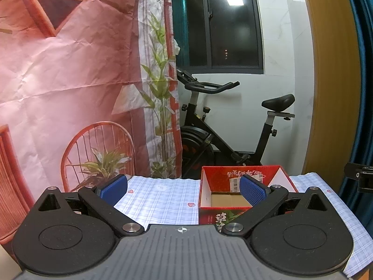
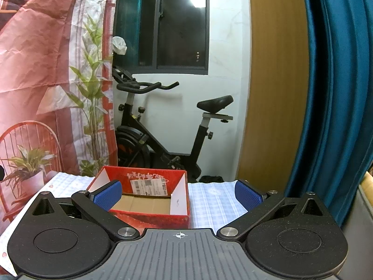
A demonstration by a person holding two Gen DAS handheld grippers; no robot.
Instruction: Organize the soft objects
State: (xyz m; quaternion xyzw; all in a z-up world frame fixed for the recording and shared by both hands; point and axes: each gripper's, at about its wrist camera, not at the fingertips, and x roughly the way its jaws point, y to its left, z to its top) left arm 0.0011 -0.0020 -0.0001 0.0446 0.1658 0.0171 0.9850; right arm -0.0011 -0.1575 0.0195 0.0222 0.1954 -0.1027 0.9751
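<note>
Oddly, no soft object shows in either view; only the open red cardboard box (image 2: 149, 200), bare brown inside, stands on the desk's blue-checked cloth (image 1: 160, 200). From the left hand-held gripper (image 1: 184, 190) it lies ahead and rightward, from the right hand-held gripper (image 2: 178, 194) ahead and leftward, roughly equally near. Both are released, fingers spread, empty. Behind stand a black exercise bike (image 2: 163, 126) and red printed backdrop (image 1: 70, 81).
</note>
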